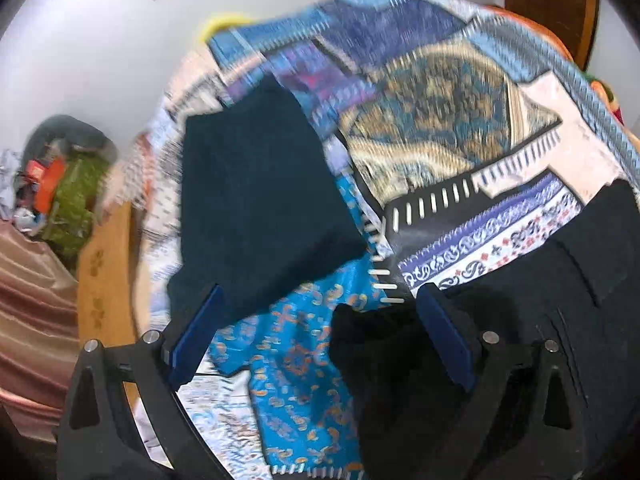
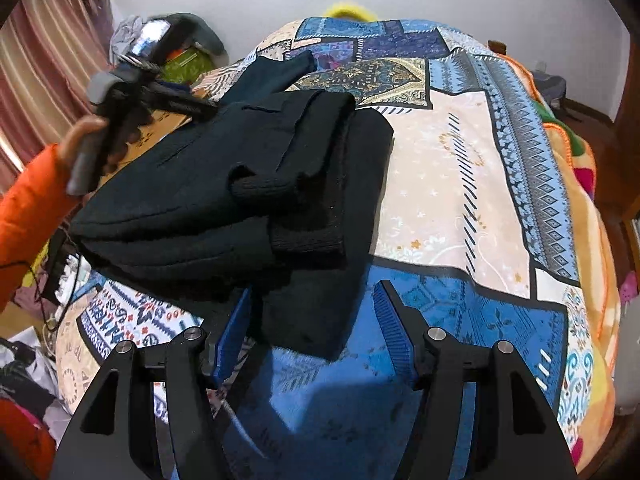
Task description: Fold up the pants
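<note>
- The left gripper (image 1: pixel 316 332) is built of black plastic arms, with round silver screws at the joints.
- Its fingers (image 1: pixel 200 332) are lined with dark blue pads.
- The right gripper (image 2: pixel 316 332) is made alike, its blue pads (image 2: pixel 394 332) ribbed.
- An orange sleeve (image 2: pixel 28 208) and bare skin at the left hand (image 2: pixel 80 132) are seen.

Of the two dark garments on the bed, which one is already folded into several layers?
The black pants, stacked in thick layers just ahead of the right tool. The dark teal garment beyond lies flat.
</note>
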Demonstrator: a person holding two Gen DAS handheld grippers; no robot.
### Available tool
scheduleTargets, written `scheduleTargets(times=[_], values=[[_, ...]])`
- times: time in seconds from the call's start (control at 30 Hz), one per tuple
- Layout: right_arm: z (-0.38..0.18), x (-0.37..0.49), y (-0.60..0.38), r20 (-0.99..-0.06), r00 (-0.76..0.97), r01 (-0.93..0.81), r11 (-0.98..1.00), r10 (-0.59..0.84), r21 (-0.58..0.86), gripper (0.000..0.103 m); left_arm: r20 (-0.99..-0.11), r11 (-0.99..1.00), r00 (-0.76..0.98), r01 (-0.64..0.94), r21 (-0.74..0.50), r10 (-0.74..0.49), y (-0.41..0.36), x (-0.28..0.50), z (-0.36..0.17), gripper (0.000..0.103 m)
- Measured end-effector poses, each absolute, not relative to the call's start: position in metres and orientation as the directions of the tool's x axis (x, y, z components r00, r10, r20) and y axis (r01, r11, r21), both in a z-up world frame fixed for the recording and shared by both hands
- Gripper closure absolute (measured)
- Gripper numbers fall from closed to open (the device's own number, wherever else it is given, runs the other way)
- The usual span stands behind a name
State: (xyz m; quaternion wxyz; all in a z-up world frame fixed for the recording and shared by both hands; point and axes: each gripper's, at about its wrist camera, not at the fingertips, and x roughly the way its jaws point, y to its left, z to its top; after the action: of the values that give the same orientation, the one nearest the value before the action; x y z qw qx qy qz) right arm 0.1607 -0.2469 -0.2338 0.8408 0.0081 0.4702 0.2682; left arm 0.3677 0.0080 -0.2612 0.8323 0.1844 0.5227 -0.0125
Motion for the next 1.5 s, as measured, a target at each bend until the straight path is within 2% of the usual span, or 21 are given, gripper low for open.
scheduleTargets(times=[0.23,0.43,0.77,0.9,1.1,1.33,1.4,1.5], values=[[-0.240,0.192,-0.260,-0.804,0.470,-0.363,0.910,0.363,0.198,0.045,-0.888,0.934,0.430,0.222,0.279,0.163,0.014,0.346,-0.269,0.006],[-0.225,0.205,-0.284,-0.802,0.531,-0.314,0.943,0.274,0.115,0.045,-0.912,0.964,0.397,0.188,0.185,0.098,0.029,0.293,-0.260,0.006],[-0.191,0.196,-0.303,-0.755,0.589,-0.310,0.943,0.288,0.119,0.045,-0.900,0.984,0.429,0.179,0.005,-0.073,0.006,0.200,-0.242,0.006],[-0.186,0.200,-0.295,-0.738,0.587,-0.332,0.930,0.333,0.156,0.045,-0.873,0.980,0.483,0.196,0.036,-0.065,-0.001,0.204,-0.222,0.007],[-0.188,0.215,-0.277,-0.721,0.561,-0.368,0.903,0.407,0.223,0.045,-0.842,0.972,0.510,0.226,-0.066,-0.176,-0.003,0.244,-0.189,0.007],[-0.209,0.240,-0.255,-0.736,0.513,-0.386,0.885,0.441,0.262,0.045,-0.871,0.942,0.436,0.326,-0.080,-0.225,-0.040,0.302,-0.211,0.007],[-0.217,0.246,-0.251,-0.749,0.498,-0.386,0.885,0.438,0.260,0.045,-0.890,0.936,0.383,0.332,-0.116,-0.246,-0.046,0.314,-0.227,0.020],[-0.226,0.251,-0.249,-0.760,0.475,-0.395,0.879,0.443,0.266,0.051,-0.890,0.918,0.334,0.349,-0.189,-0.310,-0.051,0.322,-0.240,0.033]])
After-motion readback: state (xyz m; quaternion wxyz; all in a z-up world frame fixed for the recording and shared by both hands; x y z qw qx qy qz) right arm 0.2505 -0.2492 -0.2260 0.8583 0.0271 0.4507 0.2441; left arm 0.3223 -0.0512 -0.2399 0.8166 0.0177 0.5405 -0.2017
